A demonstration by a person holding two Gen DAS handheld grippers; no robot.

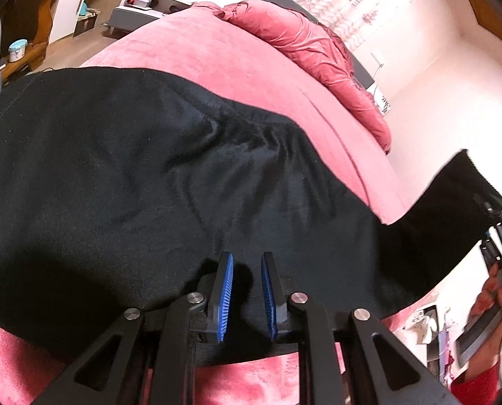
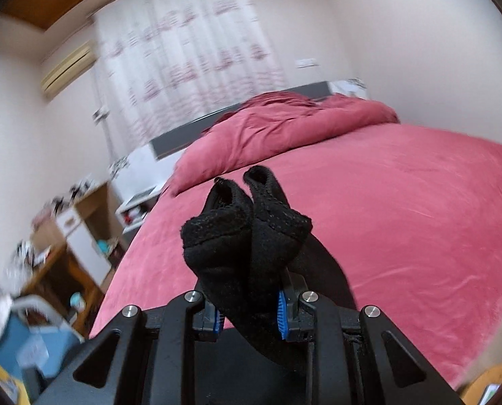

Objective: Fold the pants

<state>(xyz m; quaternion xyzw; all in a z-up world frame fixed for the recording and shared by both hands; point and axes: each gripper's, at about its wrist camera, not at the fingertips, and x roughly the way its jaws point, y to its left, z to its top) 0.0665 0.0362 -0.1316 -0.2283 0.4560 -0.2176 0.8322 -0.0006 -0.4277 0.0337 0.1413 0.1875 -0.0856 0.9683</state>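
Observation:
Black pants (image 1: 132,168) lie spread across the pink bed (image 1: 234,67). My left gripper (image 1: 247,257) sits at their near edge, its blue pads close together with a fold of the black cloth pinched between them. At the right edge of the left wrist view, my right gripper (image 1: 497,229) holds one end of the pants lifted off the bed, a hand (image 1: 491,297) behind it. In the right wrist view the right gripper (image 2: 250,307) is shut on the bunched leg cuffs (image 2: 247,229), which stick up above the fingers and hide most of the pads.
A crumpled pink duvet (image 2: 284,125) lies piled at the grey headboard (image 2: 183,135). The pink sheet (image 2: 403,219) stretches beyond the cuffs. Wooden shelves and a cabinet (image 2: 72,243) stand left of the bed, a curtained window (image 2: 183,50) behind it.

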